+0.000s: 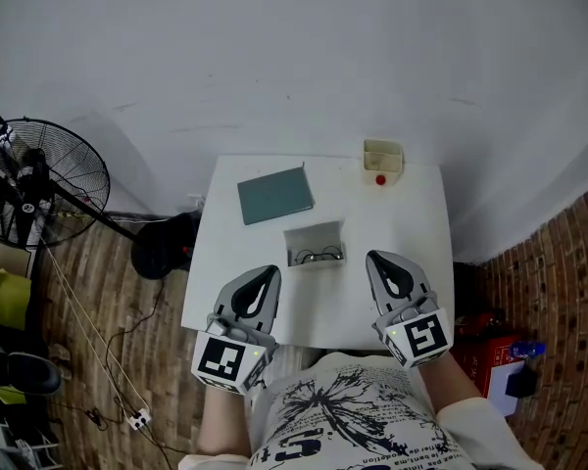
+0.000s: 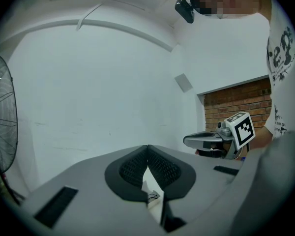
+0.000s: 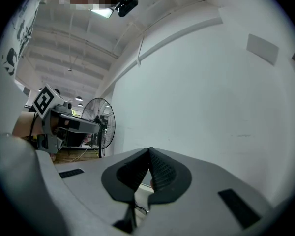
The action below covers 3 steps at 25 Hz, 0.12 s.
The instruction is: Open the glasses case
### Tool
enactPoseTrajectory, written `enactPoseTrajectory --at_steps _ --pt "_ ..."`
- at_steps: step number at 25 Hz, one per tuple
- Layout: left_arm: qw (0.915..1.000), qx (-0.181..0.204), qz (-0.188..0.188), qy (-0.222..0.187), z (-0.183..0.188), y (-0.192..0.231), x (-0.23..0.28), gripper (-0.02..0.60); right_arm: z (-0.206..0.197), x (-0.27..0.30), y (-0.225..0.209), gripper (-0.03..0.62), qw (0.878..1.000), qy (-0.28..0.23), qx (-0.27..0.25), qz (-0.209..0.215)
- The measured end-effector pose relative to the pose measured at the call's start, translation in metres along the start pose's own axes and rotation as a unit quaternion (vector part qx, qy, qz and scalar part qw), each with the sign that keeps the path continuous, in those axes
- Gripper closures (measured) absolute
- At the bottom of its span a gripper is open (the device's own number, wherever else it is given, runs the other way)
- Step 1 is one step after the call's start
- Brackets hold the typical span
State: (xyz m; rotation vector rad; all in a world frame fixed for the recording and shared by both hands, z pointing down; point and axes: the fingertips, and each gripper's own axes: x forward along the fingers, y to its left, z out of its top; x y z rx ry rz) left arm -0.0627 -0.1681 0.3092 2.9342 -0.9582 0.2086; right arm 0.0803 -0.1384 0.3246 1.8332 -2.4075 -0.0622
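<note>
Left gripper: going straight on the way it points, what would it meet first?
Most likely the open glasses case, lying just ahead of the left gripper; height is unclear, so it might pass over it.

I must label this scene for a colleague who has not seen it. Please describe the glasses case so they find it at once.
Look at the small white table by the white wall. Near its middle, nearer the person than the teal notebook and the beige box, lies the glasses case. Only it is grey, with glasses visible inside.
</note>
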Motion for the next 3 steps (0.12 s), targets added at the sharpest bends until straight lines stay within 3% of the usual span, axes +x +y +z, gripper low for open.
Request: enactPoseTrajectory --at_steps 3 --pt "1.0 0.0 0.0 0.0 0.0006 0.0027 0.0011 0.568 -0.0005 0.0031 0.0001 0.583 1.0 0.002 0.0 0.0"
